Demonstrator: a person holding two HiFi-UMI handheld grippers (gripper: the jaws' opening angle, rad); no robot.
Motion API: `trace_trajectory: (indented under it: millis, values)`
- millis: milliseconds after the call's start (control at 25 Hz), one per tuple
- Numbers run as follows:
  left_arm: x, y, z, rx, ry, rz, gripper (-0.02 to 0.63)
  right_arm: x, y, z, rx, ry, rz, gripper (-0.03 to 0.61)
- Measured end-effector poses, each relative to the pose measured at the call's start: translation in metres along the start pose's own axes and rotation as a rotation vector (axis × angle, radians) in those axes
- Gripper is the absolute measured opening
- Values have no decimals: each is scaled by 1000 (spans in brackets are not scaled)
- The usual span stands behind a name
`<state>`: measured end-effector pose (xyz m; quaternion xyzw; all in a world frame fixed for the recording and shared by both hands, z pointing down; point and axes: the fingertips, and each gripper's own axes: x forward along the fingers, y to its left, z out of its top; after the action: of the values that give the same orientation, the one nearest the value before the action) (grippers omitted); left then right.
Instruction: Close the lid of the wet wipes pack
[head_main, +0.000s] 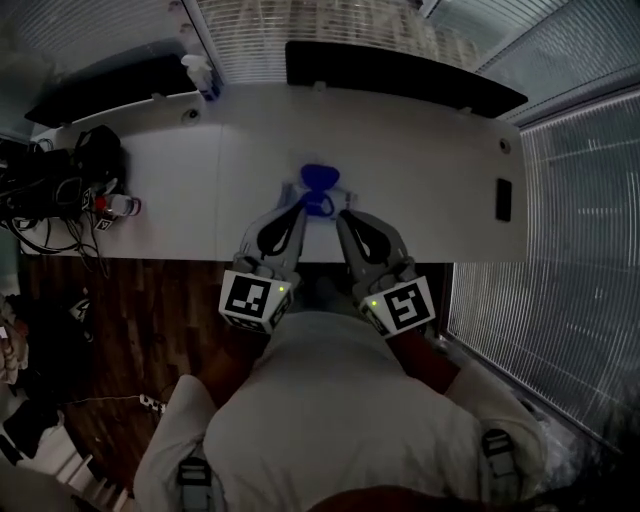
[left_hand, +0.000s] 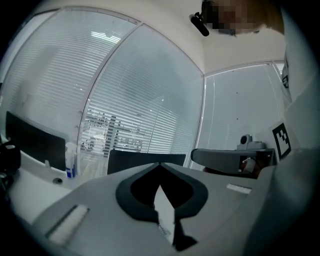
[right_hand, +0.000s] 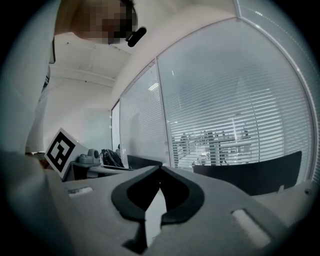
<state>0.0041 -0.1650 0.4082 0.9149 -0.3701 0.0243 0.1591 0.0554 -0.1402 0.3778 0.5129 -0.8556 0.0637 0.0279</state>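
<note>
1. The pale wet wipes pack (head_main: 320, 186) with its blue plastic lid lies on the long white desk (head_main: 420, 190), just ahead of both gripper tips and about midway between them. The head view is too dim to show whether the lid is up or down.
2. Beyond the pack, at the desk's far edge, stand two flat black screens (head_main: 400, 75), one ahead of each gripper. Behind them are slatted blinds (head_main: 580, 180) over glass walls.
3. Far to the left gripper's outer side sits a tangle of black cables (head_main: 60, 185). Ahead of it and to the left, by the far edge, is a small pale spray bottle (head_main: 203, 72) with a blue base.
4. Out past the right gripper, a small black slab (head_main: 503, 198) lies flat on the desk.
5. Nothing lies between the grippers and the pack.
6. The left gripper (head_main: 300, 207) points forward and slightly inward, held at the desk's near edge over the dark wooden floor (head_main: 150, 320). Its own view shows the jaws (left_hand: 160, 164) brought together at the tips with nothing clamped (only pale desk shows through the gap behind them).
7. The right gripper (head_main: 343, 216) mirrors it, angled inward toward the pack. Its jaws (right_hand: 160, 168) likewise meet at the tips, empty.
8. Each gripper carries a marker cube (head_main: 256, 298) at its rear, close against the person's pale clothing.
</note>
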Motion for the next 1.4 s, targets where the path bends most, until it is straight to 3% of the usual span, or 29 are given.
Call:
trace_trajectory:
  millis: [400, 600, 800, 1400]
  values:
    - [33, 30, -58, -34, 144, 6, 0, 37, -13, -68, -52, 161, 91, 0]
    - [49, 43, -121, -3, 279, 13, 0, 53, -32, -113, -116, 219, 126, -2]
    - [63, 73, -163, 28, 326, 75, 0, 73, -53, -157, -165, 330, 163, -2]
    - [85, 120, -284, -11, 574, 134, 2, 147, -122, -272, -346, 585, 238, -2]
